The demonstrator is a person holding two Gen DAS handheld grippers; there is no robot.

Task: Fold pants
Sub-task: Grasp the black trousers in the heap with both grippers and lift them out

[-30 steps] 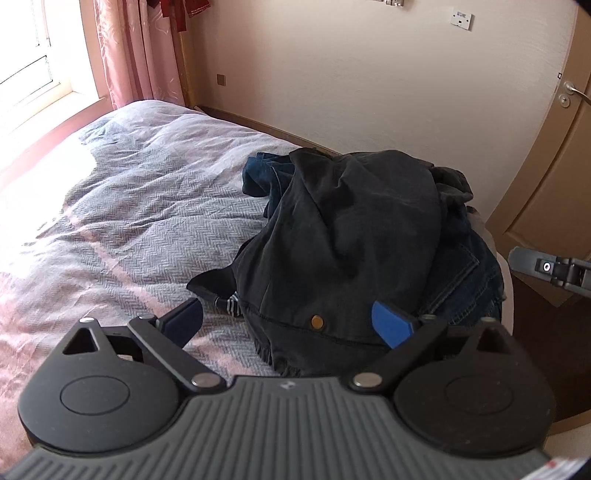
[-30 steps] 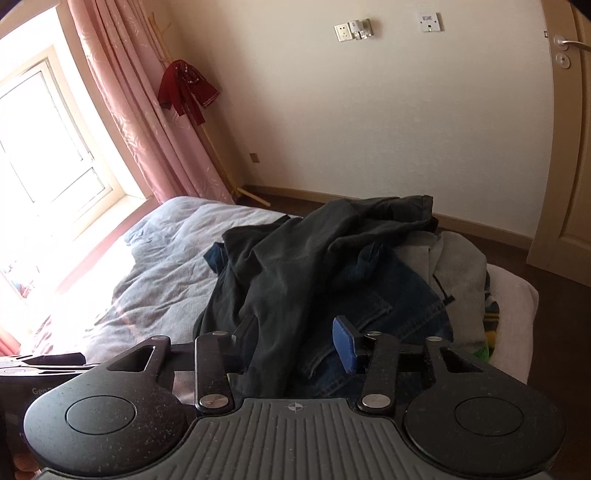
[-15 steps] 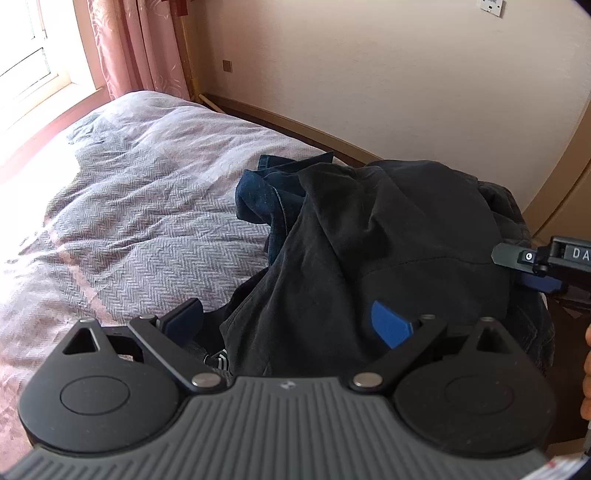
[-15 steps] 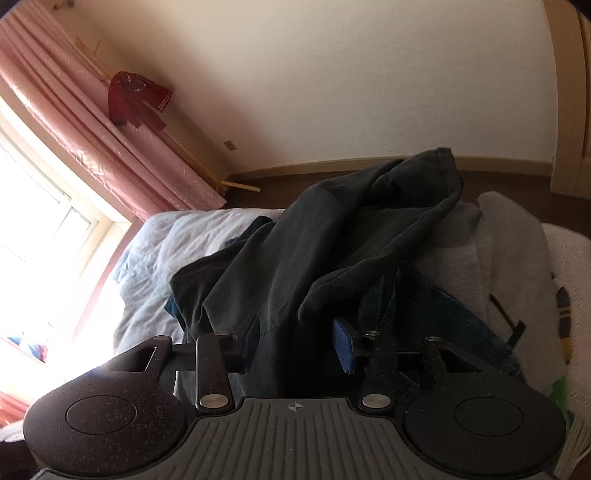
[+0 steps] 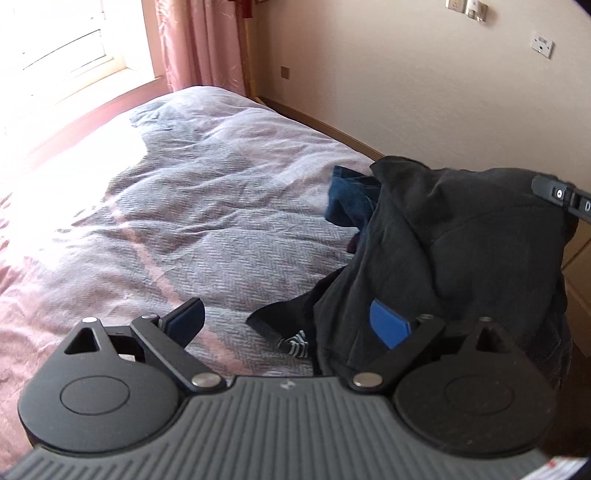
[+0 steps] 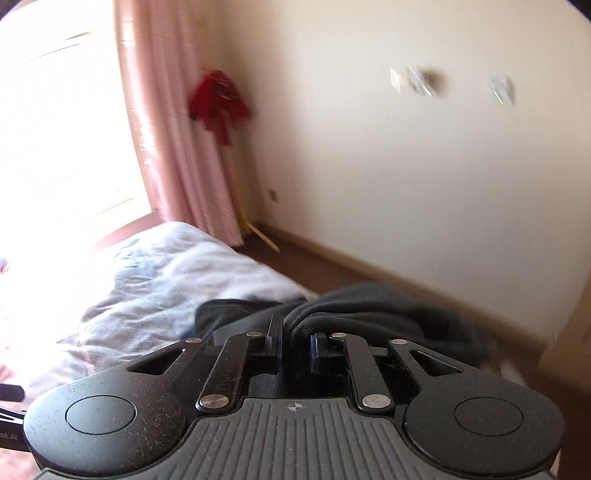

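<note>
My right gripper (image 6: 295, 341) pinches the black pants (image 5: 461, 258), lifted above the bed (image 5: 184, 221); my left gripper (image 5: 288, 321) gapes empty beside them.

Home bedroom. Bed (image 5: 184, 229) with grey-pink herringbone cover fills most of left wrist view, clothes pile (image 5: 443, 258) at its far end. Pink curtain (image 5: 199, 44) beside bright window (image 5: 66, 40) at head side. Cream wall (image 6: 388, 166) with wooden skirting board (image 5: 325, 125), wall socket (image 5: 542, 44) and switch plate (image 5: 467, 6) up high. Red garment (image 6: 218, 103) hangs in corner by curtain, probably on wooden coat stand; right wrist view motion-blurred, can't confirm. Dark wood floor (image 6: 295, 258) between bed and wall.
</note>
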